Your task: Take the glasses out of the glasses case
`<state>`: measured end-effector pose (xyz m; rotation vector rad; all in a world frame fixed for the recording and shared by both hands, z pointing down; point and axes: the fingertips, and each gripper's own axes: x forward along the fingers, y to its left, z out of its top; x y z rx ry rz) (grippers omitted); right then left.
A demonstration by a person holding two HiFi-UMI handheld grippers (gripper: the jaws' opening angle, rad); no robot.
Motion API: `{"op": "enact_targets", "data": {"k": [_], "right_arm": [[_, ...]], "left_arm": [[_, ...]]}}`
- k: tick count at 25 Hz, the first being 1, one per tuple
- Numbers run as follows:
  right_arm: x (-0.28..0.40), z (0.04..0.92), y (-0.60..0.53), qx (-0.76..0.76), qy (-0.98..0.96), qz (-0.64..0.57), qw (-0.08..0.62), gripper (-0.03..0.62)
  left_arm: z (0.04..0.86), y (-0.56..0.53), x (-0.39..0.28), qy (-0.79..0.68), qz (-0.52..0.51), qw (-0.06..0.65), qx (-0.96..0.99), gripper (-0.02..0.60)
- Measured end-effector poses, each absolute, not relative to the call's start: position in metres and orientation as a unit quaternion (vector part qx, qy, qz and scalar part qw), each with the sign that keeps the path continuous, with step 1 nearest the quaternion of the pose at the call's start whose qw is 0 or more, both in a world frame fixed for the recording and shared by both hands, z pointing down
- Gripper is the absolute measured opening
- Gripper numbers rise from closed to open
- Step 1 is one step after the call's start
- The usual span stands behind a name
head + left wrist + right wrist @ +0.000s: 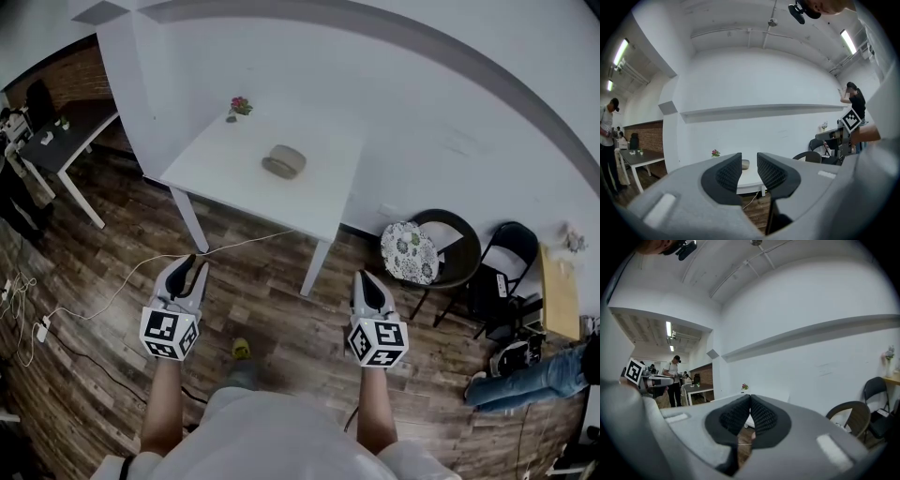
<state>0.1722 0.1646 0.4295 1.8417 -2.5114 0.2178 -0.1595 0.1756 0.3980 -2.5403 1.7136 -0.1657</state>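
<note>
Left grey two-jaw gripper (pixel 192 262) is idling narrowly parted, right gripper (pixel 368 278) pinched tip-to-tip, both empty, presumably pre-approach, as the grey oval glasses case (pixel 284 161) is lying well ahead on the white square table (pixel 216 173).

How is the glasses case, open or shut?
Shut: the glasses case lies on the white table as one closed oval, no lid raised.

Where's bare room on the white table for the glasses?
The white table is bare all round the oval grey-brown glasses case, widest toward its near edge. Only the far left corner holds a small red-flowered plant.
</note>
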Motion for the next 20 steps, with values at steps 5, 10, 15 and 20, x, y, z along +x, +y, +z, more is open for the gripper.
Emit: {"op": "enact_targets", "data": {"k": [5,10,15,20], "right_arm": [[0.161,0.427,0.118,0.61,-0.789,0.072,0.004,0.002],[0.137,0.42,0.07,0.619,-0.782,0.075,0.008,0.003],[0.116,0.414,0.027,0.633,-0.771,0.069,0.007,0.003],[0.096,0.41,-0.007,0.646,-0.76,0.065,0.009,0.002]], "left_arm": [[0.401,0.122,-0.173,0.544,-0.057,0.032,-0.836,0.104],[0.397,0.063,-0.198,0.532,-0.056,0.024,-0.844,0.104],[0.394,0.01,-0.222,0.524,-0.045,0.022,-0.851,0.104],[0.395,-0.032,-0.247,0.513,-0.036,0.019,-0.857,0.104]]}}
